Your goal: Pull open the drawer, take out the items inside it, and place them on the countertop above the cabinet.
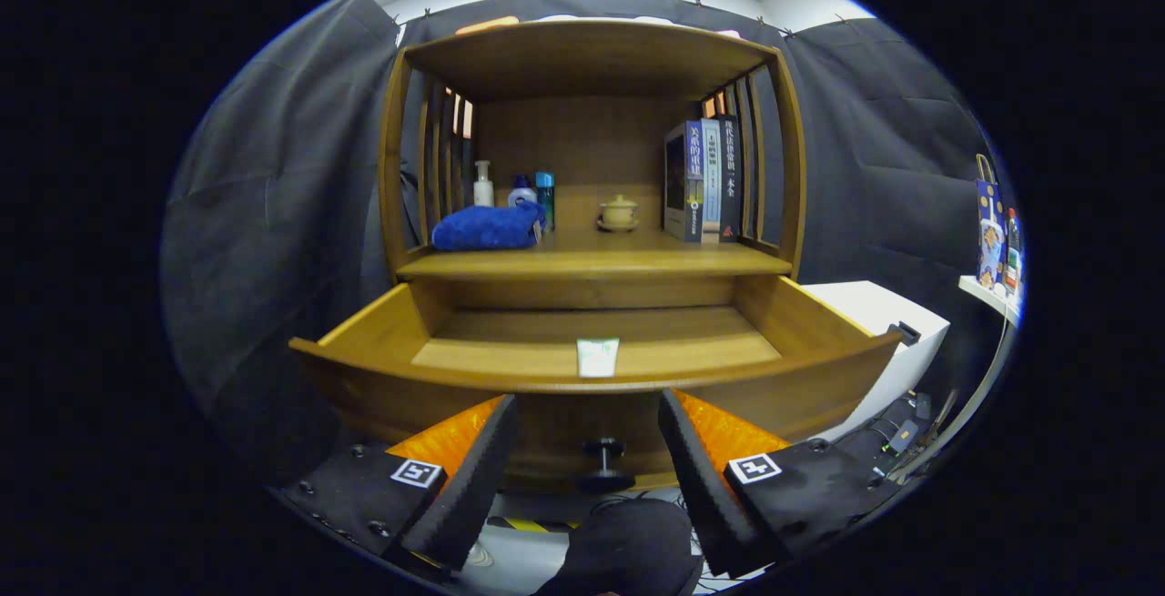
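The tongs [589, 450] are wide open, holding nothing, with the knob [602, 464] between them. At 12 o'clock, just ahead, the drawer [382, 328] is pulled out, with a small packet [597, 357] inside.

Counted on the cabinet

Three bottles [519, 188], three books [705, 179], one blue towel [487, 227], one lidded pot [619, 211]; one white packet [598, 357] in one drawer [382, 328].

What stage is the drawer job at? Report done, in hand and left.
Done: the wooden drawer is pulled open. In hand: nothing; the gripper is open, its fingers apart, either side of the dark drawer knob. Left: the small white packet lies inside at the drawer's front and must go up on the wooden countertop.
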The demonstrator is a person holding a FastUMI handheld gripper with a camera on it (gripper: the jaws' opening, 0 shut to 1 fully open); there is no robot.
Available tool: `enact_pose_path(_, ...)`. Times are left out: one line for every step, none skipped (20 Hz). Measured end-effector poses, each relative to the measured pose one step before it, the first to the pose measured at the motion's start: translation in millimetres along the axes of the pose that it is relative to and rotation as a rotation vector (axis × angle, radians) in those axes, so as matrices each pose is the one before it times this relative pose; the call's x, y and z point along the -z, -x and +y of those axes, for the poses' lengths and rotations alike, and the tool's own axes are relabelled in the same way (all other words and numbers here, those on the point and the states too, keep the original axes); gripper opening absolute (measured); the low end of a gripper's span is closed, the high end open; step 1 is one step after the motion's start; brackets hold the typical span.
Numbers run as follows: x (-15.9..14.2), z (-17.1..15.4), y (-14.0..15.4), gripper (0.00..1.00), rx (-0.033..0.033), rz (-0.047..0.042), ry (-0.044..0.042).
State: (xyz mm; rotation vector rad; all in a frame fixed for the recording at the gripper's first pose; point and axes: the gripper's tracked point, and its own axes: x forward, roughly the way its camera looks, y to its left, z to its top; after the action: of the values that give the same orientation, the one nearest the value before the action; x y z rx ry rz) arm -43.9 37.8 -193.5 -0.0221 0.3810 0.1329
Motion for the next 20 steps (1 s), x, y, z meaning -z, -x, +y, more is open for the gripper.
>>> enact_pose_path(-10.95, 1.09, -3.56, 0.99, -0.0109, -0.00806, -0.00923)
enact_pose_path(-9.72, 0.39, -4.95, 0.99, -0.00632, -0.00658, -0.00597)
enact_pose_path(-8.99, -0.9, -5.88, 0.99, -0.00238, -0.00456, 0.00021)
enact_pose_path(-7.46, -0.9, -7.99, 0.99, -0.00183, 0.00275, 0.00469)
enact_pose_path(-6.49, -1.12, -7.86, 0.99, -0.00318, 0.00685, 0.00267)
enact_pose_path(-4.21, -0.94, -10.32, 0.99, -0.00469, 0.01264, 0.00019)
enact_pose_path(-4.01, -0.64, -10.6, 0.99, -0.00727, 0.01946, -0.00399)
enact_pose_path(-2.28, 0.85, -9.88, 0.99, -0.01049, 0.02036, -0.00193)
enact_pose_path(-1.29, -1.59, -9.94, 0.99, 0.00019, 0.0231, -0.00036)
enact_pose_path(0.65, -1.9, -11.9, 0.99, -0.00122, 0.02747, -0.00175)
enact_pose_path(1.75, -2.89, -10.74, 0.99, 0.00611, 0.03523, 0.00488)
enact_pose_path(0.51, -2.14, -10.13, 0.99, 0.00581, 0.0275, 0.00912)
enact_pose_path(-0.32, -1.03, -10.23, 0.99, 0.00369, 0.02464, 0.01171)
enact_pose_path(1.04, -3.32, -10.4, 0.99, 0.01351, 0.02893, 0.01461)
enact_pose_path(3.32, -0.22, -10.06, 0.99, -0.00298, 0.03443, 0.00607)
enact_pose_path(3.91, 2.39, -9.39, 0.99, -0.00202, 0.03884, -0.00418)
enact_pose_path(3.2, 2.4, -9.31, 1.0, -0.00702, 0.03928, -0.0044)
enact_pose_path(1.29, -1.03, -7.49, 0.99, 0.00426, 0.03542, 0.00262)
enact_pose_path(-0.46, 1.77, -5.67, 0.99, -0.00947, 0.02328, -0.00361)
enact_pose_path(1.2, 0.54, -7.08, 0.99, 0.00044, 0.03176, -0.00035)
